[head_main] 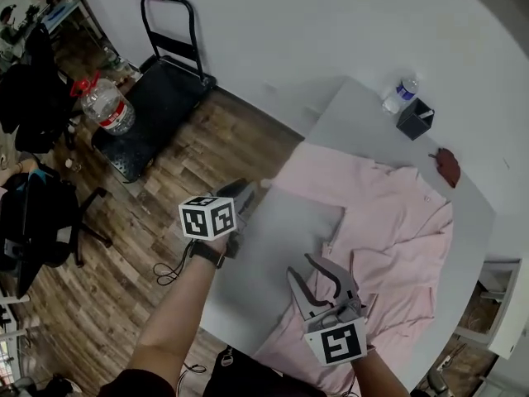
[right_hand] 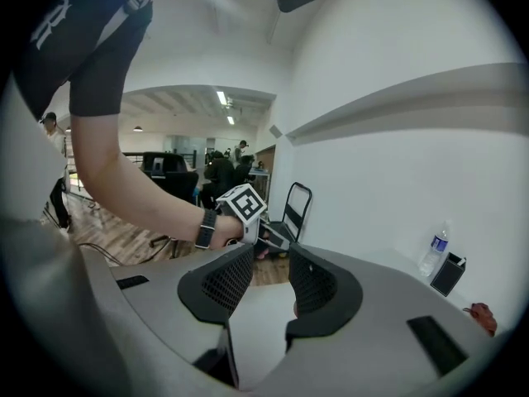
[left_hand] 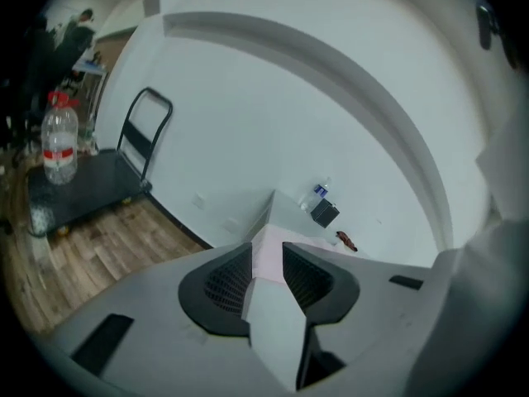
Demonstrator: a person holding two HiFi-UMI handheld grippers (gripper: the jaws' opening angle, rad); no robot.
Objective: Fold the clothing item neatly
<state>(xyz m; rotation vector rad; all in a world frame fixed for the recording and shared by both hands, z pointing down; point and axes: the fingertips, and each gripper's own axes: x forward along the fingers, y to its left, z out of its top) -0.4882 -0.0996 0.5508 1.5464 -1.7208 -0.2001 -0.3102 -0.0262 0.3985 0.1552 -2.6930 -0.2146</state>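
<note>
Left claw (head_main: 250,190), spread and empty, is hovering just beside the sleeve end of the pink shirt (head_main: 388,213).
Right claw (head_main: 314,275), also spread, is hanging nearer, over the near hem; the shirt is lying lengthwise away across the worktop (head_main: 273,246).

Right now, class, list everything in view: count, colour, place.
shirt: one, pink, spread on the table
table: one, light grey, by the white wall
small bottle: one, clear, table's far corner
box: one, black, beside the small bottle
small object: one, dark red, on the table near the shirt
trolley: one, black, on the wooden floor
large bottle: one, clear with red cap, on the trolley
office chair: one, black, floor at left
watch: one, black, left wrist
left gripper: one, grey, open, by the table's edge
right gripper: one, grey, open, over the shirt
</note>
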